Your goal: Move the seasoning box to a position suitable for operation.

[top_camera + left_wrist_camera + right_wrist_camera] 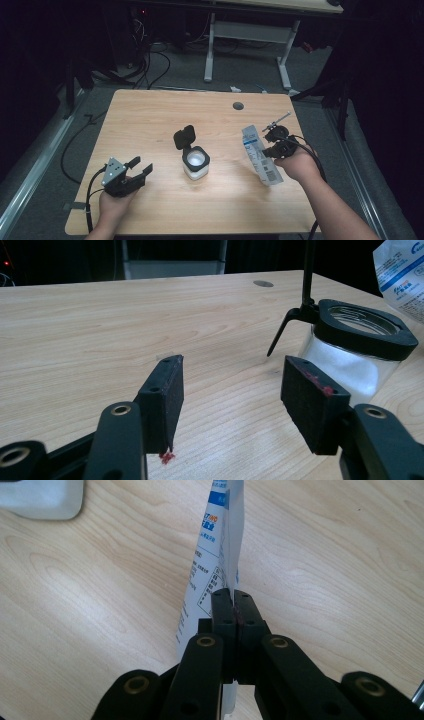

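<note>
White-blue packet (pixel 260 155) pinched tight in your right gripper (pixel 272 150), at 3 o'clock from jar (pixel 195 163). Your left gripper (pixel 140 167) spread wide, holding nothing, 9 o'clock of jar, lid flipped up.

We find broad bare wood across the far half of the tabletop (pixel 150 115), broken by nothing but a small round grommet hole (pixel 238 106) near the far edge. At the centre stands a glass jar (pixel 195 163) with its hinged black lid (pixel 184 136) raised upright on the far side, so its mouth is open from above. Open wood lies between the jar and our left gripper (pixel 136 169). To the right, a white and blue pouch (pixel 260 155) hangs from our right gripper (pixel 272 150), with a bare strip between pouch and jar.
</note>
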### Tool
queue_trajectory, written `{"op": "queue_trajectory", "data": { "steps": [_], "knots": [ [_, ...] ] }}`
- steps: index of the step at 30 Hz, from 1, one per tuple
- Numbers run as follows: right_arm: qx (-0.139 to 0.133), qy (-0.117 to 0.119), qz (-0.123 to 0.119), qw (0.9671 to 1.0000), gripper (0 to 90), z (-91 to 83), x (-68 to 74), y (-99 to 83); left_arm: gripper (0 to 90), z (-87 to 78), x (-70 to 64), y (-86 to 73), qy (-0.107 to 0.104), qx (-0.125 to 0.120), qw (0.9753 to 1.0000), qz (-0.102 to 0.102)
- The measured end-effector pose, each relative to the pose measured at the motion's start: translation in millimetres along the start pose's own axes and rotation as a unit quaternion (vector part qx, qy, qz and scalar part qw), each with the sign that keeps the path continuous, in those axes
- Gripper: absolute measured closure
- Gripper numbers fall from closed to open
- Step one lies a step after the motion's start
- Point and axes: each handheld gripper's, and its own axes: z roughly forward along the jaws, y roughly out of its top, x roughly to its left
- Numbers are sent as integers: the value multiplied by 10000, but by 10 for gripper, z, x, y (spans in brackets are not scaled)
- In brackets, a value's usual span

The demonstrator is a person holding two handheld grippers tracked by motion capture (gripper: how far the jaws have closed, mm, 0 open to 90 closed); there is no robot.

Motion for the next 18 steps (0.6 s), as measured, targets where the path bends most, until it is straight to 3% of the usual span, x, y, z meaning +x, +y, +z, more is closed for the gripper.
{"op": "queue_trajectory", "data": {
  "steps": [8, 12, 18],
  "knots": [
    [-754, -6, 269, 9968, 900, -43, -8, -201, 430, -11, 1, -16, -3, 37, 10000, 44],
    [-1285, -4, 414, 9908, 900, -69, 5, -320, 430, -19, 4, -26, 2, 49, 10000, 17],
    [-1834, -121, 484, 9818, 900, -54, 37, -460, 431, -17, -1, -53, 3, 91, 10000, 25]
  ]
}}
